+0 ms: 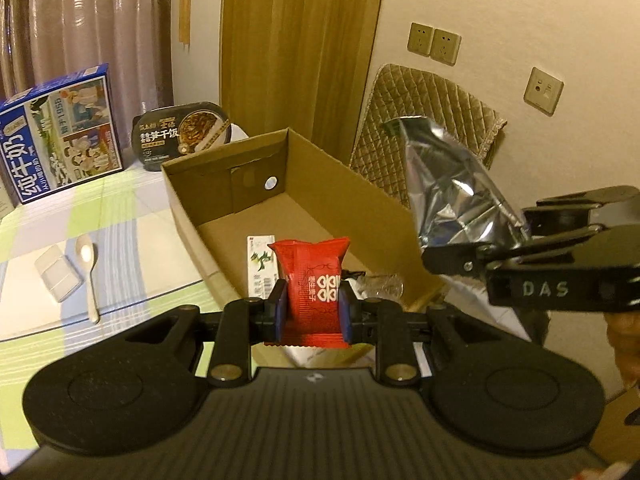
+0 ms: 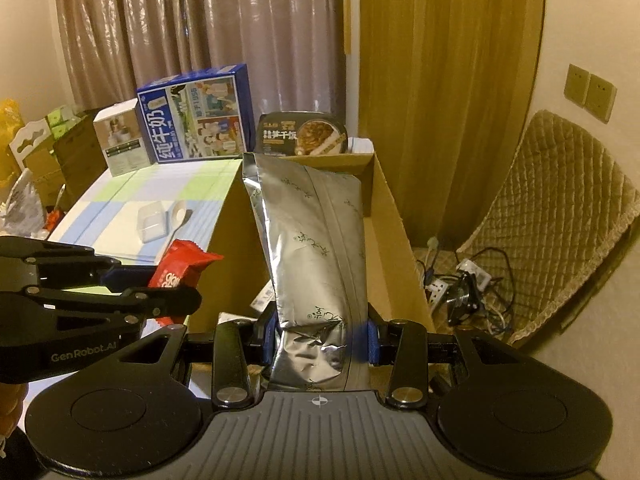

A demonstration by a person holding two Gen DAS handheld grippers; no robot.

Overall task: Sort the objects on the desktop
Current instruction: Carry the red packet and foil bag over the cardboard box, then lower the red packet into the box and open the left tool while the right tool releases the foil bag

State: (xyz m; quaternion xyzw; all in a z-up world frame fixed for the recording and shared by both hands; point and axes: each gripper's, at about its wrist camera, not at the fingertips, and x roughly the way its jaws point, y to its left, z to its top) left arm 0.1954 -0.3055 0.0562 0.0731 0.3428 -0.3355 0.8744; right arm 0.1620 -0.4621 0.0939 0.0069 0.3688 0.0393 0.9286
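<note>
My left gripper [image 1: 312,312] is shut on a small red snack packet [image 1: 314,280], held upright over the near end of an open cardboard box [image 1: 224,248]. My right gripper [image 2: 320,340] is shut on the lower end of a tall silver foil pouch [image 2: 316,240] that stands up in front of the same box [image 2: 390,216]. From the left wrist view the pouch [image 1: 452,188] and the right gripper [image 1: 472,256] hang beside the box's right wall. The right wrist view has the left gripper [image 2: 168,288] with the red packet [image 2: 180,268] at lower left. A white-green packet [image 1: 260,268] lies on the box floor.
A blue milk carton box [image 1: 60,136] and a black instant-rice bowl [image 1: 184,136] stand at the table's far edge. A white spoon [image 1: 89,272] and a small white box [image 1: 56,276] lie on the checked tablecloth [image 1: 120,208]. A quilted chair [image 2: 560,208] and floor cables [image 2: 468,284] are right of the box.
</note>
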